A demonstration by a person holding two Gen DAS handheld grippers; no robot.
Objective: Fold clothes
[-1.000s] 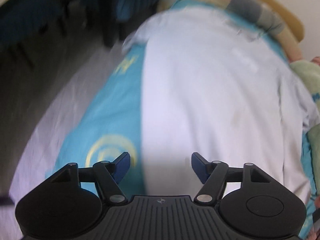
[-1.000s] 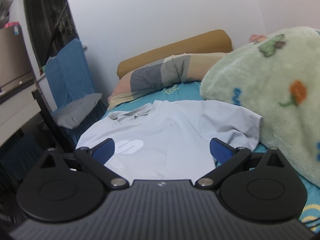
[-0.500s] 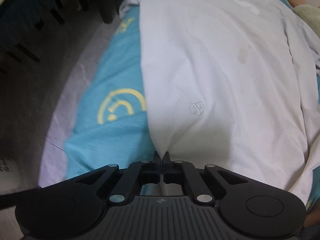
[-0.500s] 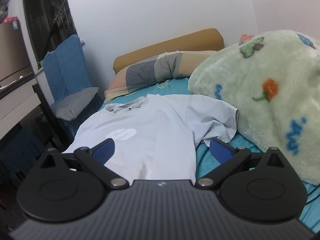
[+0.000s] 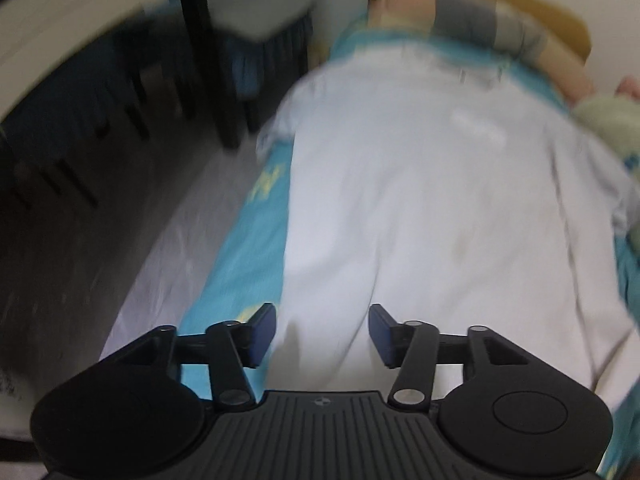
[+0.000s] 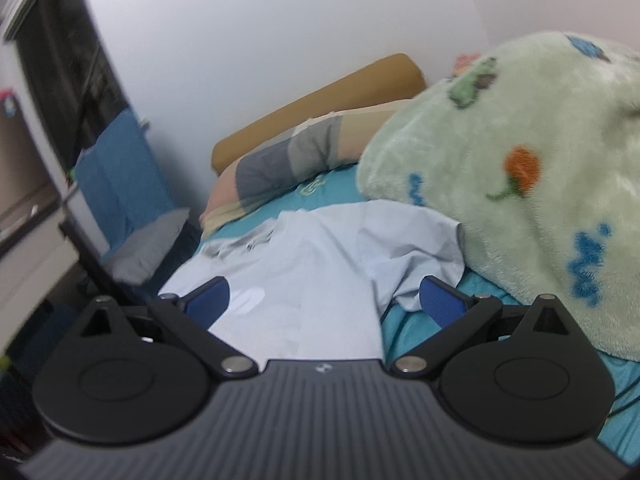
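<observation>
A pale white-blue shirt [image 5: 420, 208] lies spread flat on the teal bed sheet [image 5: 248, 248], collar towards the pillow. My left gripper [image 5: 322, 330] is open and empty over the shirt's near hem at its left corner; this view is blurred. In the right wrist view the same shirt [image 6: 304, 276] shows its collar and its right sleeve [image 6: 420, 252] bunched against the blanket. My right gripper [image 6: 324, 300] is open and empty, low above the shirt's body near that sleeve.
A thick green fleece blanket [image 6: 520, 184] is heaped on the right of the bed. A striped pillow [image 6: 288, 164] and tan headboard [image 6: 320, 104] lie at the far end. A dark chair with a grey cushion [image 5: 260, 20] stands left of the bed, over grey floor [image 5: 132, 240].
My left gripper was shut on the shirt's hem half a second ago; it has let go, opened and tilted up. My right gripper has shifted closer to the sleeve and tilted.
</observation>
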